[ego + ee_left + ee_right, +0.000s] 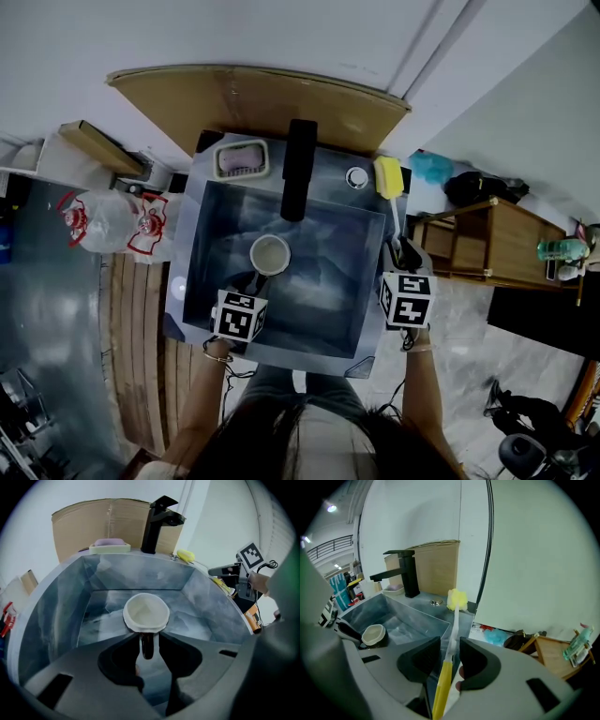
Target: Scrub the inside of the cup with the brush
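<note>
The left gripper [148, 654] is wide open around the handle of the white cup [146, 611], which stands in the sink [56, 616]. The right gripper [450, 660] is wide open around the yellow brush [451, 640] at the sink's edge.

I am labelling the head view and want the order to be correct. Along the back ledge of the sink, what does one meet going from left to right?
soap dish -> black faucet -> chrome knob -> yellow head of the brush
</note>
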`<state>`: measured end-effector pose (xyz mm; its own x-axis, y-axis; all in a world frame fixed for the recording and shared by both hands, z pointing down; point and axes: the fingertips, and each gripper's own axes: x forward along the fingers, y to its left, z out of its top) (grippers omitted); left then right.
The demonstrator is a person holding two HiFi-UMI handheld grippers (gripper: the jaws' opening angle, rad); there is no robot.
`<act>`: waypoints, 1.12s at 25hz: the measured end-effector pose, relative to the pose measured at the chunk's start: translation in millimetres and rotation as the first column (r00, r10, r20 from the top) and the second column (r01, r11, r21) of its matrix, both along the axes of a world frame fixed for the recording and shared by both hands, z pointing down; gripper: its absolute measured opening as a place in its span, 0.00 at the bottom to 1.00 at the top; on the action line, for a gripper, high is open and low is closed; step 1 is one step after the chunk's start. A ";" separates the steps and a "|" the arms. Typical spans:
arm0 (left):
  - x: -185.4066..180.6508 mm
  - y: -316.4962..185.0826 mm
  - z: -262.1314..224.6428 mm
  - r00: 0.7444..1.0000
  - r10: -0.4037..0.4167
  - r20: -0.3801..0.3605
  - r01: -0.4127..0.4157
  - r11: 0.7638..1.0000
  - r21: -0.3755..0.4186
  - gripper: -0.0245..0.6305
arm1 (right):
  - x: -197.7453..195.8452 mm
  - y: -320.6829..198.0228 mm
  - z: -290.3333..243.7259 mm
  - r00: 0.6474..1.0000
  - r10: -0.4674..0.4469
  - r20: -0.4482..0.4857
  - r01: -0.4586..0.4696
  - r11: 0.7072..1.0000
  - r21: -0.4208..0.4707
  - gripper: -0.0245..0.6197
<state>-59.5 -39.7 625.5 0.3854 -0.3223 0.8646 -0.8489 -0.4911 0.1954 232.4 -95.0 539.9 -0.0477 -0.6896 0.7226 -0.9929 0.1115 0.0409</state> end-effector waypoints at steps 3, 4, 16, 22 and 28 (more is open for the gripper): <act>3.0 0.3 5.1 1.000 0.001 -0.009 -0.001 1.000 -0.017 0.24 | 1.6 -0.2 3.8 1.000 0.015 -0.001 -0.015 1.000 -0.002 0.25; 3.7 0.1 7.5 1.000 0.000 -0.011 0.000 1.000 -0.023 0.24 | 1.7 -0.6 5.1 1.000 0.019 0.001 -0.019 1.000 -0.004 0.25; -1.0 0.7 23.3 1.000 -0.024 0.015 0.026 0.995 -0.093 0.21 | 2.1 -0.8 10.0 0.999 0.042 -0.024 -0.042 0.999 0.008 0.17; 0.0 1.9 23.4 0.999 -0.039 0.001 0.039 0.994 -0.100 0.19 | 3.4 4.0 5.7 0.998 0.054 -0.011 -0.054 0.998 0.027 0.13; 0.9 0.1 21.9 0.999 -0.047 -0.009 0.046 0.994 -0.099 0.16 | 5.3 12.0 -1.2 0.999 0.044 0.010 -0.045 0.998 0.040 0.13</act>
